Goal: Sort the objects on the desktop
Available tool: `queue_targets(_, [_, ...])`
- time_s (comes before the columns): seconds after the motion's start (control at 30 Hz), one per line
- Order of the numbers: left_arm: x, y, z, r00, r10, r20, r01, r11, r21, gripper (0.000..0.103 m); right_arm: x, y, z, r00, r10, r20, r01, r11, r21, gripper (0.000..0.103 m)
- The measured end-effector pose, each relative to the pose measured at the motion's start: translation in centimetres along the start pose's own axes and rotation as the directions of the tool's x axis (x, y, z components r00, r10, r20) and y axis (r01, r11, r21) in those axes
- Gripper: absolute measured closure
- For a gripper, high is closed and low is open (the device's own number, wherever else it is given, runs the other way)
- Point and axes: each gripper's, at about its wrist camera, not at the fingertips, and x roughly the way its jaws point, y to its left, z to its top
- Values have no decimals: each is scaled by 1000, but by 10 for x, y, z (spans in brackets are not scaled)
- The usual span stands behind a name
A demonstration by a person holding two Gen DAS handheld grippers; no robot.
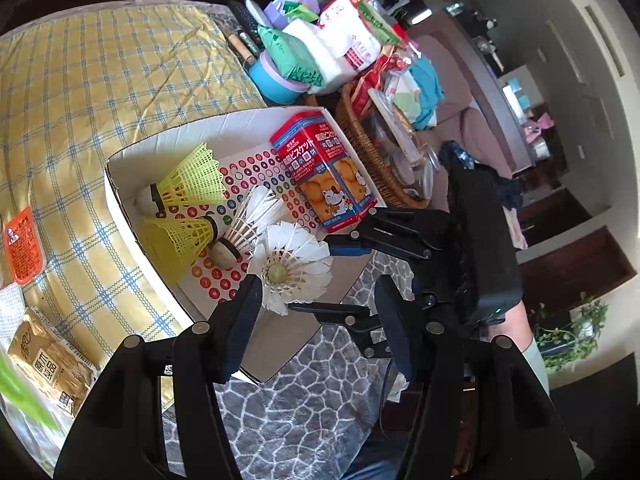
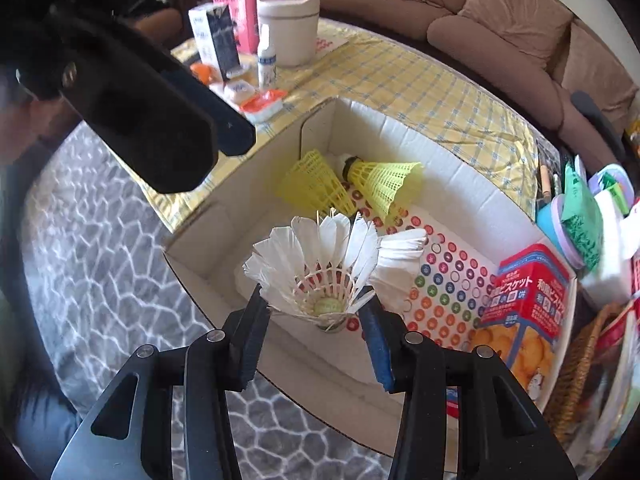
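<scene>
Right hand-held gripper (image 2: 316, 312) clamped on white shuttlecock (image 2: 320, 264) (left hand-held gripper (image 1: 316, 296) empty, half-open, alongside).

Box (image 2: 440, 152) open on top; shuttlecocks (image 2: 352, 184) crowd the far corner, biscuit tin (image 2: 524, 304) blocks one end, wicker basket (image 1: 360, 140) just beside.

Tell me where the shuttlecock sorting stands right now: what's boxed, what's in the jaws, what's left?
Boxed: two yellow shuttlecocks, one white feather shuttlecock and a red biscuit box lie in the cardboard box. In hand: the right gripper has a second feather shuttlecock between its jaws over the box. Left: the orange packet and brown pouch on the tablecloth; the left gripper is empty.
</scene>
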Motion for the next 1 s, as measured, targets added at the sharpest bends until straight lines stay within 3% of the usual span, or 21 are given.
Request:
queue_targets(0.1, [-1,4,-2,1000,-9,2,9,1000,-24,49,8,11,5,997,73,-11,-72,997,25,46])
queue_targets(0.2, [-2,7,-4,1000,-3,-1,3,999,-32,49,0,11,3,986,159,58,-163,985,64,45])
queue_targets(0.27, [-1,7,-5,1000,-2,-4,2,1000,-30,48,-7,0,-2,970,219,108,-232,964,131,39])
queue_targets(0.33, [1,6,-6,1000,0,-8,0,1000,-22,47,-17,-14,-8,964,208,166,-239,951,195,39])
queue_targets(0.4, [6,5,-5,1000,-3,-13,3,1000,-28,47,-24,-38,-13,970,118,214,-181,935,304,39])
queue_targets(0.5, [17,5,-4,1000,-9,-19,8,999,-50,47,-21,-80,-20,971,3,240,-130,846,517,37])
queue_targets(0.57, [24,6,-3,1000,-5,-27,3,997,-71,47,-10,-94,-19,971,-19,237,-122,817,563,37])
queue_targets(0.63, [28,8,-3,1000,-5,-28,3,996,-92,47,4,-98,-16,975,13,222,-143,800,583,38])
queue_targets(0.73, [23,9,-6,1000,-23,-10,22,993,-112,47,22,-94,-13,972,88,216,-204,770,604,48])
queue_targets(0.83, [7,13,-6,999,-36,31,39,992,-122,47,33,-83,-14,953,172,251,-295,726,621,57])
queue_targets(0.93, [-1,16,-5,999,-30,42,35,991,-125,47,41,-78,-13,914,247,321,-403,637,657,66])
queue_targets(1.0, [-5,19,-6,998,-35,46,40,990,-134,47,44,-77,-11,885,285,368,-465,577,671,66])
